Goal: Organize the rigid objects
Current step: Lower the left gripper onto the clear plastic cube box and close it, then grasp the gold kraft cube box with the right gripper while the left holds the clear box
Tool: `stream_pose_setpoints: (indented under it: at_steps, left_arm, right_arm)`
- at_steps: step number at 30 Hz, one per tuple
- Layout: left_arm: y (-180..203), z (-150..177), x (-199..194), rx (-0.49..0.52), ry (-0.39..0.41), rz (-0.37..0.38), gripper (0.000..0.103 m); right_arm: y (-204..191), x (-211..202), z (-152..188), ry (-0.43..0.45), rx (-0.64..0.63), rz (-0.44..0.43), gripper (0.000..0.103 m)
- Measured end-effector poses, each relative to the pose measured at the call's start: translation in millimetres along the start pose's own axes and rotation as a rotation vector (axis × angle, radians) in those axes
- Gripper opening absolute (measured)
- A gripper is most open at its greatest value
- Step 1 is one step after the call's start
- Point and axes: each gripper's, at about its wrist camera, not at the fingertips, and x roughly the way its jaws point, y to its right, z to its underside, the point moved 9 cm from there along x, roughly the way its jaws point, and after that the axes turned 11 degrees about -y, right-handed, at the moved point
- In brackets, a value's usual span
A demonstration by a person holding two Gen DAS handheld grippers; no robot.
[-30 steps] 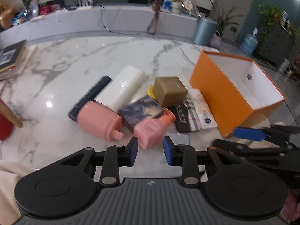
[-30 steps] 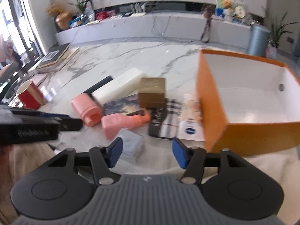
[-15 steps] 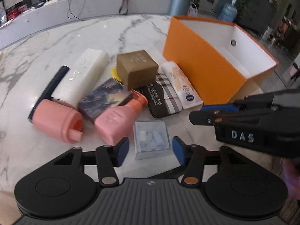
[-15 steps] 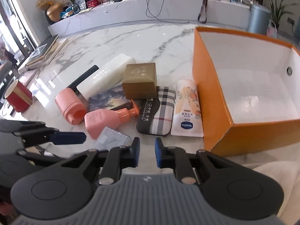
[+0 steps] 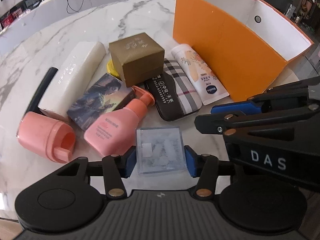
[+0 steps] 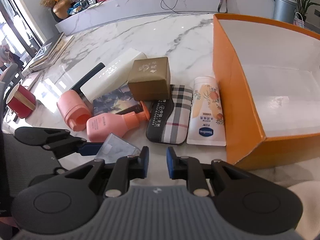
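My left gripper [image 5: 160,163] has its blue pads against both sides of a clear plastic box [image 5: 161,151] lying on the marble table; the box also shows in the right wrist view [image 6: 117,149]. My right gripper [image 6: 157,165] is nearly shut and empty, hovering just right of the box. Beyond lie a pink pump bottle [image 5: 118,128], a pink cylinder [image 5: 45,138], a gold box [image 5: 137,58], a plaid case [image 5: 178,94], a Vaseline tube [image 5: 200,74] and a long white box [image 5: 74,76]. An open orange box [image 5: 224,46] stands at the right.
A picture card box [image 5: 100,102] and a black bar [image 5: 43,88] lie in the pile. A red cup [image 6: 20,103] and stacked books [image 6: 50,52] sit at the table's left. A long counter [image 6: 160,2] runs behind the table.
My left gripper moved forward and closed its pads around the clear box. My right gripper stayed narrow and drew closer beside it.
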Motion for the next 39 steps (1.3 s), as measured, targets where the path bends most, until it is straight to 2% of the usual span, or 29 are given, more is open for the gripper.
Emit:
stream_pose_setpoints:
  at_steps: [7, 12, 16, 20, 24, 31, 39]
  left_arm:
    - [-5, 0, -3, -0.034, 0.008, -0.001, 0.054]
    - [-9, -1, -25, -0.061, 0.057, 0.024, 0.054]
    - [-18, -6, -45, -0.120, 0.092, 0.078, 0.054]
    - [-30, -18, -60, -0.126, 0.138, 0.040, 0.054]
    - [-50, -33, -59, -0.146, 0.148, -0.019, 0.054]
    - [-86, -56, -51, -0.249, 0.183, -0.037, 0.054]
    - [-120, -58, -41, -0.357, 0.202, -0.036, 0.054]
  right_arm:
    - [-2, 5, -1, -0.004, -0.019, 0.008, 0.024]
    - [-7, -3, -7, 0.023, -0.050, 0.020, 0.024]
    - [-11, -14, -18, 0.060, -0.072, 0.036, 0.034]
    - [-13, -20, -32, 0.094, -0.097, 0.062, 0.035]
    - [-11, -21, -48, 0.111, -0.088, 0.063, 0.035]
    - [-11, -3, -76, 0.104, -0.111, 0.102, 0.057]
    - [-16, 28, -104, 0.071, -0.086, 0.090, 0.071]
